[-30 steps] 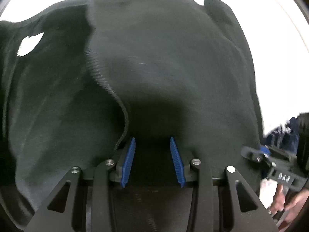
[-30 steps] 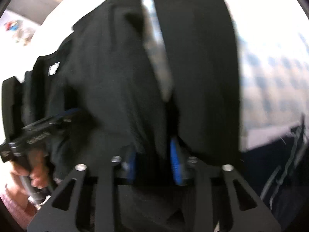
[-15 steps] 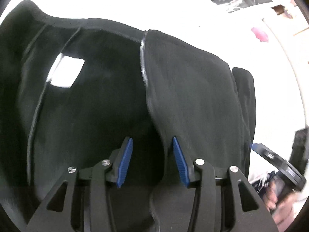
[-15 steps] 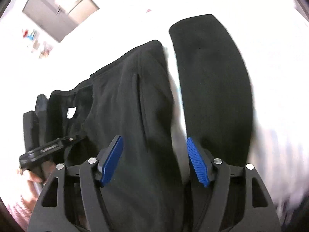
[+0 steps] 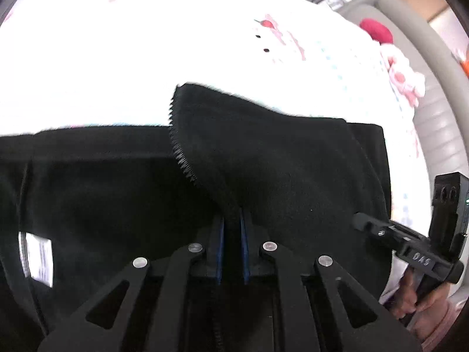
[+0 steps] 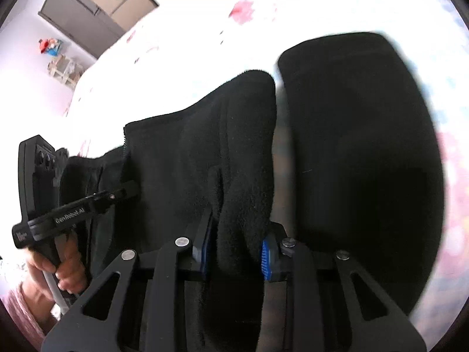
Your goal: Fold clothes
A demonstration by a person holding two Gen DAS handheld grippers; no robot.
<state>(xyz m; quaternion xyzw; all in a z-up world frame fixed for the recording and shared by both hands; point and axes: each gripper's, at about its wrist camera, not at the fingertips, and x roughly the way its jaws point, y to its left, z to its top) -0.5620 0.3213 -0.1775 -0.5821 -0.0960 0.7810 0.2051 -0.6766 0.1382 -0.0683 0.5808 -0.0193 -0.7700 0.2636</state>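
A black fleece zip jacket (image 5: 278, 158) lies on a white bed; it also fills the right wrist view (image 6: 190, 158). My left gripper (image 5: 232, 234) is shut on the jacket's zipper edge (image 5: 183, 158), whose teeth run up and left from the blue pads. A white label (image 5: 38, 258) shows at lower left. My right gripper (image 6: 236, 249) is shut on a thick fold of the jacket. A black sleeve (image 6: 360, 161) lies apart, to the right of that fold. Each view shows the other gripper: the right one (image 5: 410, 249), the left one (image 6: 73, 208).
The white bedsheet (image 5: 117, 58) has pink prints. A red and white plush toy (image 5: 390, 52) and a grey padded bed edge (image 5: 439, 117) are at the right. A grey cabinet (image 6: 88, 8) stands far left behind the bed.
Both grippers were open around the jacket half a second ago and have closed on it. Both views now sit lower, with more bedsheet showing above the cloth.
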